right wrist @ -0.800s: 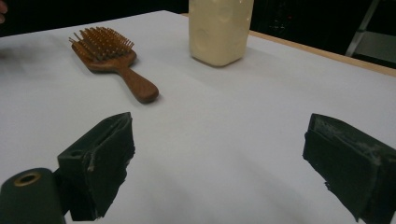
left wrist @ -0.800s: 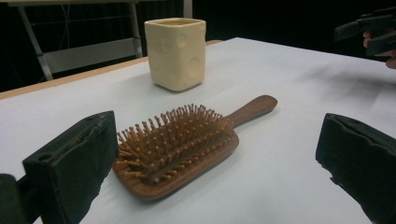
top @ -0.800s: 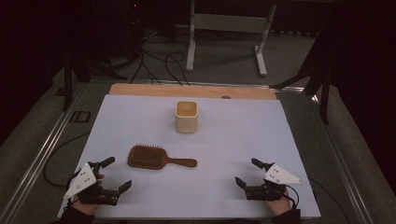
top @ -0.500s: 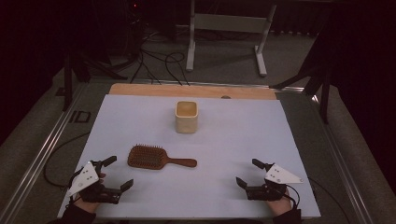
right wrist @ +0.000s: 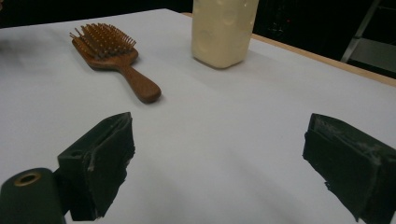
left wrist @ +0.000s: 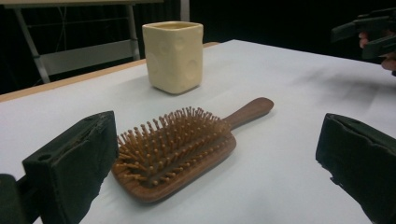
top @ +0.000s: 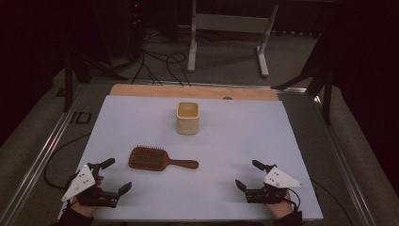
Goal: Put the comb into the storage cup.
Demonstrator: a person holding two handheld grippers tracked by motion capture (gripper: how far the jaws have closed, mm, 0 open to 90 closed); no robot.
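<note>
Nothing looked begun. The left gripper point(top: 113, 178) rested with jaws spread and empty, the brown wooden paddle hairbrush point(top: 160, 159) lying bristles-up just ahead of it, untouched. Beyond the brush stood a cream square ceramic cup point(top: 187, 117). The right gripper point(top: 248, 175) was likewise spread, well apart from both. All sat on a pale table sheet point(top: 244, 141); behind lay a dark room with floor cables point(top: 155, 61).
</note>
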